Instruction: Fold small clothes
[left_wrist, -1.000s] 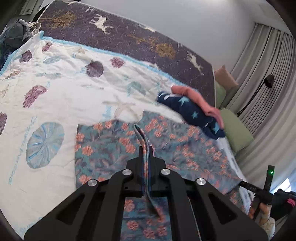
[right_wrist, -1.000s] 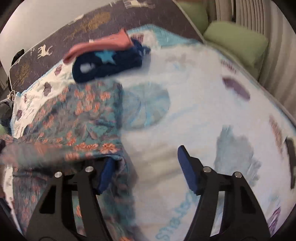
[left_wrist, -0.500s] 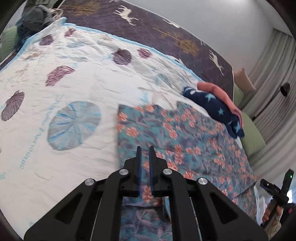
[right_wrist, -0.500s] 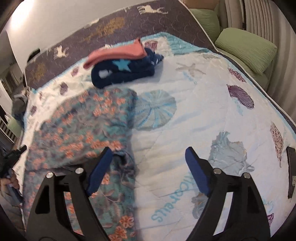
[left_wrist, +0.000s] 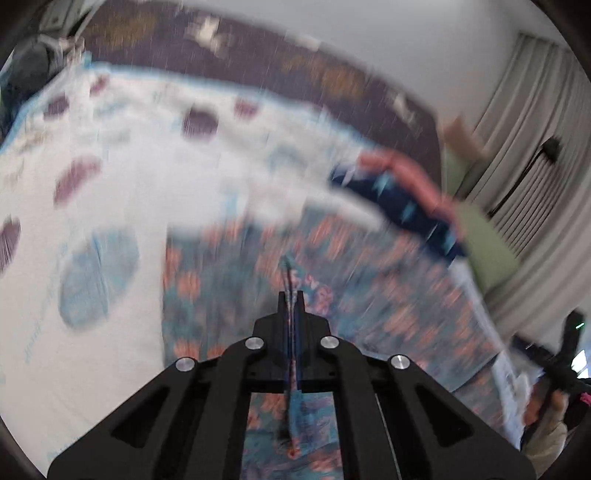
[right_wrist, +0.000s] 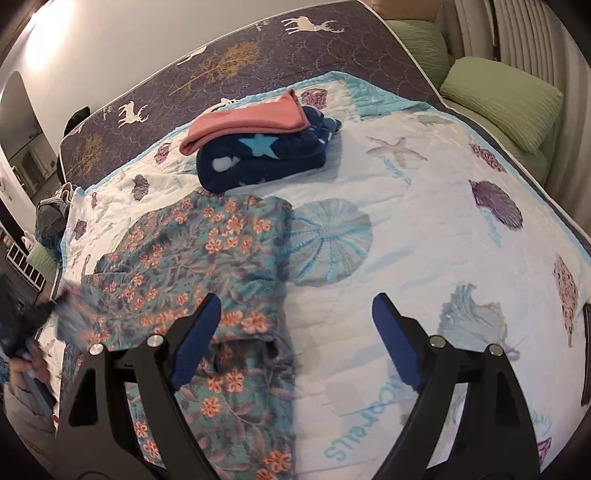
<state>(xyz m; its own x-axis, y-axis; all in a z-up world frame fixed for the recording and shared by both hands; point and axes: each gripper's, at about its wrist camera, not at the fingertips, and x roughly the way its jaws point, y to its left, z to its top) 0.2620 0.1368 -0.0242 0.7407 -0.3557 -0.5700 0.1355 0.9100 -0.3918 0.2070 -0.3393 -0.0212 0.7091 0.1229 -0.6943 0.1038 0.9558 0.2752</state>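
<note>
Floral garment (right_wrist: 207, 266) on bed, left gripper (left_wrist: 291, 299) clamped on a fold of it, right gripper (right_wrist: 295, 328) jaws wide apart, nothing between.
Left view heavily motion-blurred; garment lies toward the quilt's (right_wrist: 424, 221) near left edge, lower part cut off by frame. Folded navy star and pink pile (right_wrist: 258, 144) near far edge. Right jaws have just been opening.
</note>
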